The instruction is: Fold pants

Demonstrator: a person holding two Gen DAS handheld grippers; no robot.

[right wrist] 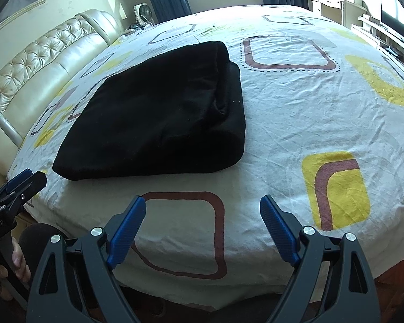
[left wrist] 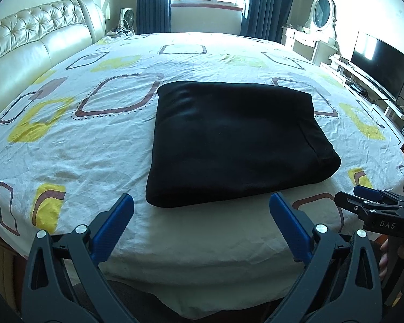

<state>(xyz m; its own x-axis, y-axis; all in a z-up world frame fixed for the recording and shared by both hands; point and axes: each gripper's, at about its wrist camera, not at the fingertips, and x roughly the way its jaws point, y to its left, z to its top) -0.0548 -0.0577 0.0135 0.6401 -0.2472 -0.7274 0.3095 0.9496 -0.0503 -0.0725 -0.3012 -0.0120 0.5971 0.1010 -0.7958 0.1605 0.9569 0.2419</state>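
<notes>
Lying folded into a thick, roughly square bundle, the black pants [left wrist: 234, 140] sit on the bed sheet [left wrist: 94, 140], a little way in from the bed's near edge. In the right wrist view we see the stacked layers of the bundle along its right-hand side, where the folds bulge one over another. The top surface looks fairly smooth and the corners are rounded; no leg or waistband hangs loose that we can make out.

The sheet is white with rounded squares in yellow, brown and grey, and it is lightly wrinkled all around the pants. Nothing else rests on it near the bundle.

We hold our left gripper [left wrist: 200, 202] just short of the pants' near edge, its blue pads [left wrist: 113, 226] spread wide with only sheet between them. It grips nothing and touches nothing. Our right gripper [right wrist: 202, 204] is likewise spread wide and empty, hanging over bare sheet near the bed's edge, to the right of the pants and apart from them. Each gripper shows at the margin of the other's view, and fingers of the hands around the handles show at the lower edges.

Farther out, a cream tufted headboard [left wrist: 35, 37] runs along the left side of the bed. Beyond the far edge we see dark blue curtains [left wrist: 153, 2] framing a bright window, a small fan [left wrist: 126, 18] in the corner, and on the right a white dresser with an oval mirror [left wrist: 323, 13] and a dark television [left wrist: 379, 64] on a low stand.
</notes>
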